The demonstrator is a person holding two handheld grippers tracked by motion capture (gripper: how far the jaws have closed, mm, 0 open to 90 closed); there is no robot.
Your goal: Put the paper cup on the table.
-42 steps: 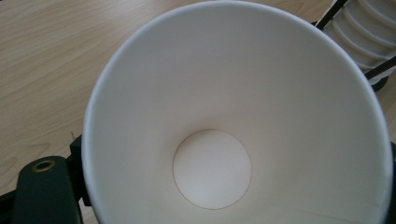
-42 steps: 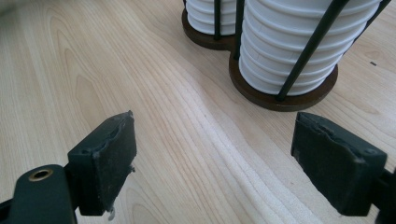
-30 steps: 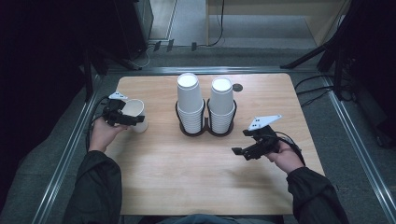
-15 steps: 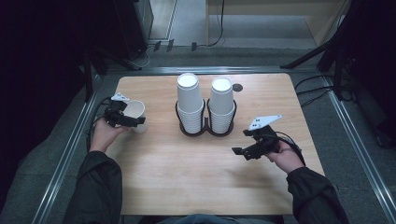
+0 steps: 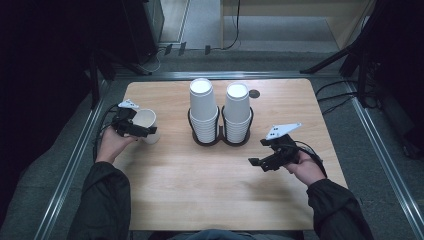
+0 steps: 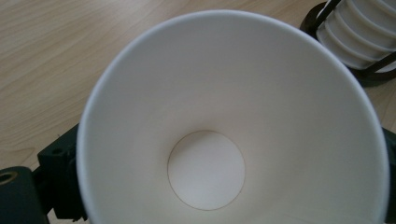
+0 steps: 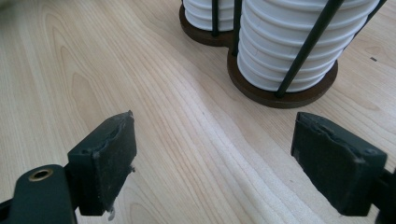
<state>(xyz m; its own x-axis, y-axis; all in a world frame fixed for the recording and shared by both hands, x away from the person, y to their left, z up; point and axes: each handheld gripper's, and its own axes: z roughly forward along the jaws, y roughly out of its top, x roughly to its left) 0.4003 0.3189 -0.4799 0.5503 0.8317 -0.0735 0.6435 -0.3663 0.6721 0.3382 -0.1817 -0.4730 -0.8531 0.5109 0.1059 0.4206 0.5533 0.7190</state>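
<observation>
The right gripper (image 5: pixel 257 163) hovered over the pale wooden table (image 5: pixel 200 195) with its jaws spread wide and nothing between them. The left gripper (image 5: pixel 145 131) stood at the table's left side, its jaws around a single white paper cup (image 5: pixel 148 124); they had just been opening, and whether the pads pressed on the cup could not be told. Farther back, two stacks of white paper cups (image 5: pixel 220 107) sat in a black wire holder (image 5: pixel 220 141).

Table (image 5: pixel 200 200) front bare – cup stacks (image 5: pixel 220 112) block centre-back.
</observation>
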